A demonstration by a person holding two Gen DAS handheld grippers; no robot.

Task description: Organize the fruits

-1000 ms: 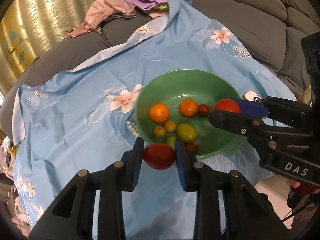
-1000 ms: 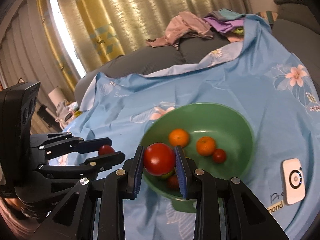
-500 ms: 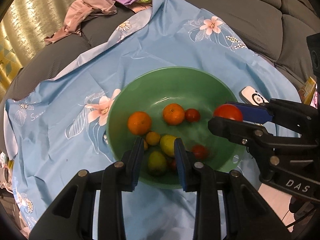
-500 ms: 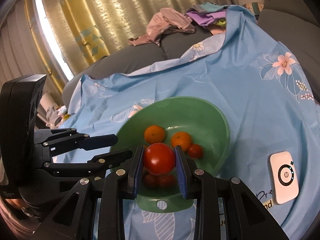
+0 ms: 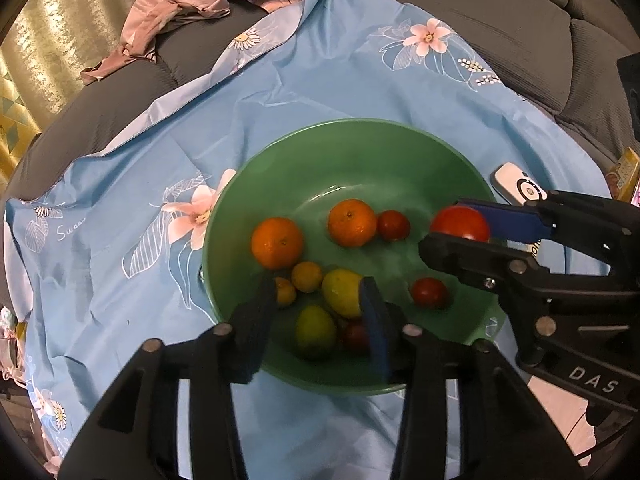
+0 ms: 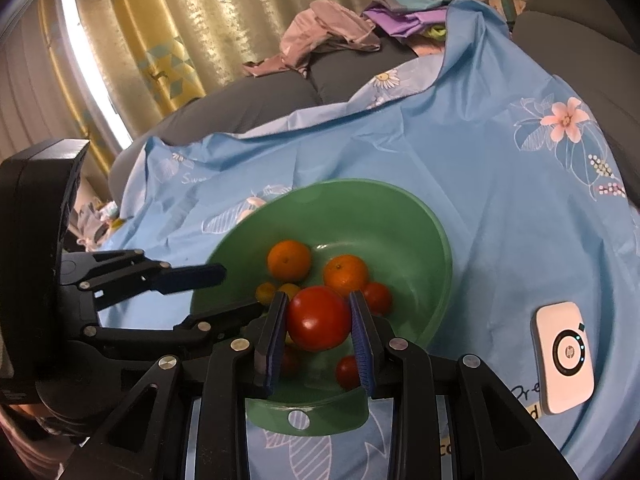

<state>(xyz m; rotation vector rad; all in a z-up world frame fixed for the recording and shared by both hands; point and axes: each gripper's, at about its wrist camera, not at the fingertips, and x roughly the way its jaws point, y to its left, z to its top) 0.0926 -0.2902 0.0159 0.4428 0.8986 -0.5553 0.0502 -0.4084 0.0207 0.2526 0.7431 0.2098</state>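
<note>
A green bowl (image 5: pixel 360 148) (image 6: pixel 424 216) sits on a blue flowered cloth. It holds two oranges (image 5: pixel 277 242) (image 5: pixel 352 222), small yellow and green citrus fruits (image 5: pixel 316 331), and several small red tomatoes (image 5: pixel 429 292). My left gripper (image 5: pixel 320 320) is open and empty over the bowl's near side. It shows at the left in the right wrist view (image 6: pixel 216 292). My right gripper (image 6: pixel 319 318) is shut on a large red tomato (image 6: pixel 319 318) (image 5: pixel 460 222) above the bowl's right part.
A white device (image 6: pixel 564 364) (image 5: pixel 518 188) lies on the cloth right of the bowl. A dark grey sofa (image 5: pixel 500 12) surrounds the cloth, with a heap of clothes (image 5: pixel 180 12) at the back. Curtains (image 6: pixel 168 32) hang behind.
My left gripper has let go of its red tomato, which now lies in the bowl, and has opened wider. Both grippers have moved further over the bowl. The right one still holds its tomato.
</note>
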